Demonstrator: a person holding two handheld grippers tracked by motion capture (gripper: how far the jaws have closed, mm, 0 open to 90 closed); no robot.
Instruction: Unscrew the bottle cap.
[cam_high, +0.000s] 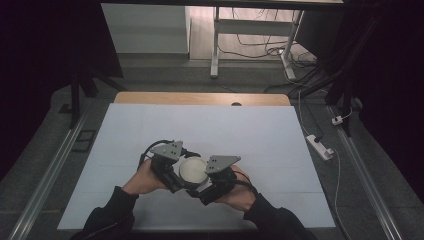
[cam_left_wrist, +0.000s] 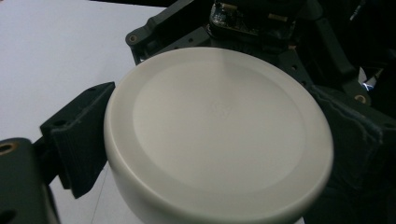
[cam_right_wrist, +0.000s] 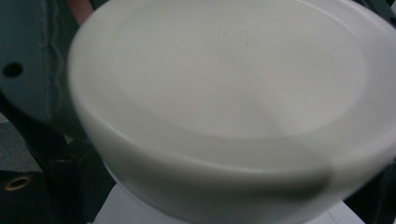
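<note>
Your left gripper (cam_high: 176, 171) has its jaws closed onto opposite sides of the round white lid (cam_left_wrist: 219, 135); the left gripper view shows both black jaws pressed to its rim. Right gripper (cam_high: 206, 183) meets it from the lower right; its view is blurred, so grip unclear. High view: lid low centre on the white table cover (cam_high: 240, 130), open room everywhere. Lid smooth, matte, rounded edge.

The white round lid (cam_right_wrist: 233, 107) is blurring and running off the right gripper view's edges, hiding how the right tongs (cam_high: 202, 181) are gripping.
</note>
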